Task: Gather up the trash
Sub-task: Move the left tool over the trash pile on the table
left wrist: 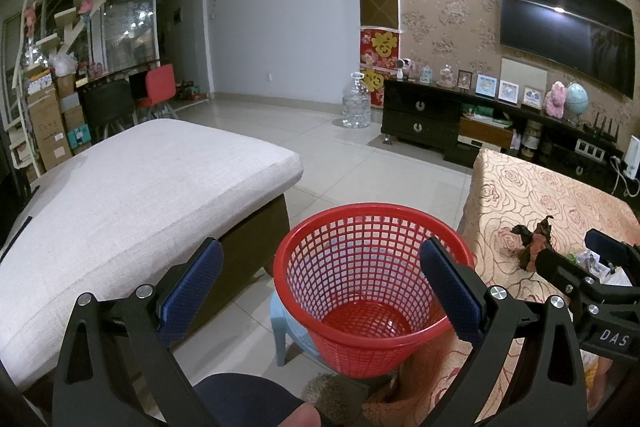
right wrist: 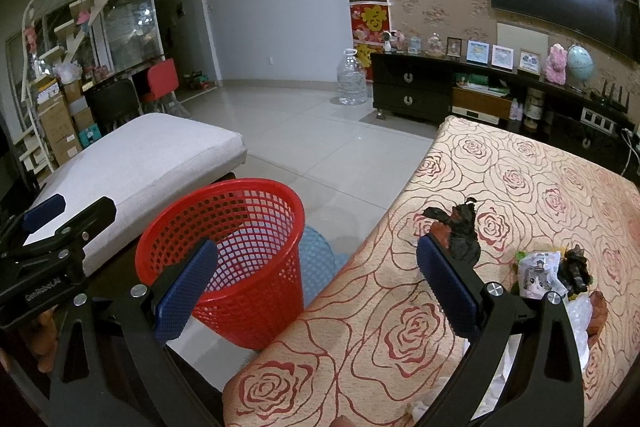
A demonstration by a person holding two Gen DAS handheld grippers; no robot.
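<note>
Table: low table under a rose-patterned cloth (right wrist: 460,187); it carries all the trash, gathered toward its right side, so it serves as the pick-up surface.
Waste basket: red mesh waste basket (left wrist: 372,283), empty as far as its floor shows; it stands just off the table's left edge, seemingly on a pale blue stool (left wrist: 286,323), which puts its rim near the tabletop, probably for a short carry.
Left gripper: left gripper (left wrist: 320,291) hangs over the basket's near rim with nothing between its blue pads; jaws wide apart, touching nothing. Judged to be waiting at the drop point.
Right gripper: right gripper (right wrist: 316,287) hovers above the table's near-left corner, pointed across the cloth; jaws spread, empty. Judged best placed for the first pick.
Dark scrap: crumpled dark wrapper (right wrist: 460,231), apart from the other trash, nearest the table's left edge and the right gripper's outer pad.
Small litter: printed packet (right wrist: 540,275) beside a second dark crumpled scrap (right wrist: 576,267), with clear plastic film (right wrist: 580,311) at the near-right edge; heaped and touching, so separating one piece may take care.
Progress: nothing collected yet, by the empty basket.
</note>
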